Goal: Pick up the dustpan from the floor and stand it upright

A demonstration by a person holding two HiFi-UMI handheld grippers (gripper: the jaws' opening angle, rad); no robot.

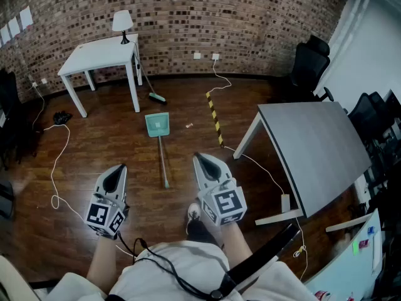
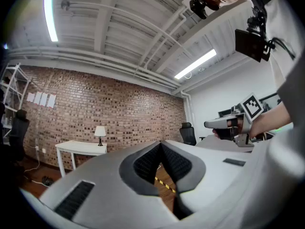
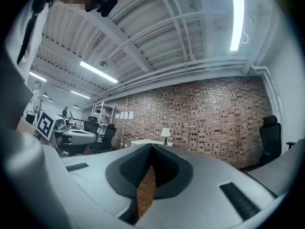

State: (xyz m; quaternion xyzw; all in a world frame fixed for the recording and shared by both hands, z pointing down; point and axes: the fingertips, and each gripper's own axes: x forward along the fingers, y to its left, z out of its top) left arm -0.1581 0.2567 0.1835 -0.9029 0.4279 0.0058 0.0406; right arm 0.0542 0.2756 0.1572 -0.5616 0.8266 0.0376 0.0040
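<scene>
Two closed, empty: left hand-held gripper (image 1: 119, 170), right hand-held gripper (image 1: 199, 160) | dustpan (image 1: 157, 125) ahead, seemingly flat

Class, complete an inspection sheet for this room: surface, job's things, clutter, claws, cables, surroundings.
Surface: dark wooden floor.
Job's things: teal plastic dustpan lying flat on the floor, long handle toward the person, untouched.
Clutter: green-headed broom leaning at the white table; yellow-black striped strip on the floor.
Claws: left claw and right claw both shut, empty, level, short of the dustpan.
Cables: white cable looping across the floor at left; second white cable beside the grey table.
Surroundings: white table with lamp, grey table, black office chairs, brick wall.
</scene>
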